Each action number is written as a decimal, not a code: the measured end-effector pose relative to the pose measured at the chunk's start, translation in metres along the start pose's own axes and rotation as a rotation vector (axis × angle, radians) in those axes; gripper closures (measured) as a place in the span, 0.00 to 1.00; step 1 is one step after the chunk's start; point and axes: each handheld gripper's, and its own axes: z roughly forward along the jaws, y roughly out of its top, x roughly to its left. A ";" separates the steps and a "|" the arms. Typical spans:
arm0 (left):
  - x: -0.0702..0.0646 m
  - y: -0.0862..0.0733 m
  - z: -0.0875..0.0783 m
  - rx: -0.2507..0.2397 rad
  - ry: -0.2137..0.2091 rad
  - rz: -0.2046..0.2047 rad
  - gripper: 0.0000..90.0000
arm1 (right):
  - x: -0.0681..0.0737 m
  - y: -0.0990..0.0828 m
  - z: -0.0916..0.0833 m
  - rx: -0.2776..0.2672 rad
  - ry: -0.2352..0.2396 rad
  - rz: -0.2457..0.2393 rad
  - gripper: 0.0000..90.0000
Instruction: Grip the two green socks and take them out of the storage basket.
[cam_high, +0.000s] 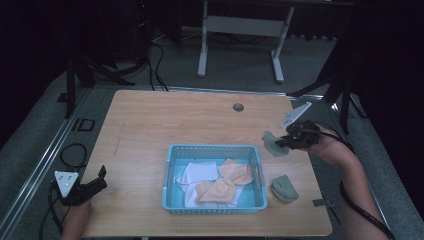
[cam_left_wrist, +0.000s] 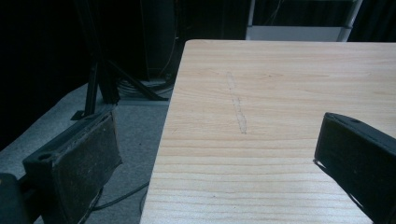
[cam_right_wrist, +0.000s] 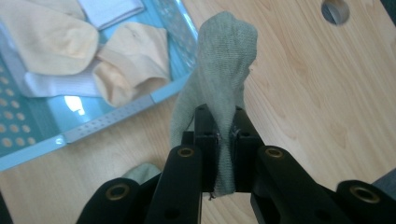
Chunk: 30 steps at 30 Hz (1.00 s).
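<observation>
The right gripper pinches a green sock tight, dangling just beyond the blue basket. Best carry it high over the near rim before letting go. The left gripper rests wide open, holding nothing.

Knitted cloth sock — matt wooden table.

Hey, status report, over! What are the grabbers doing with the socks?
Right gripper shut on green sock, lifted beside blue basket. Left gripper open, holding nothing. Second green sock on table. Nothing in the way.
</observation>
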 end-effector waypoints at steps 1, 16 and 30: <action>0.000 0.000 0.000 0.001 0.001 0.000 0.01 | -0.001 -0.003 0.002 -0.004 0.001 0.003 0.94; 0.000 0.000 0.000 -0.002 0.001 -0.002 0.01 | -0.017 -0.047 0.072 0.053 0.030 0.150 0.94; 0.000 0.000 0.000 -0.003 -0.001 0.000 0.01 | -0.009 -0.057 0.122 0.044 0.017 0.192 0.93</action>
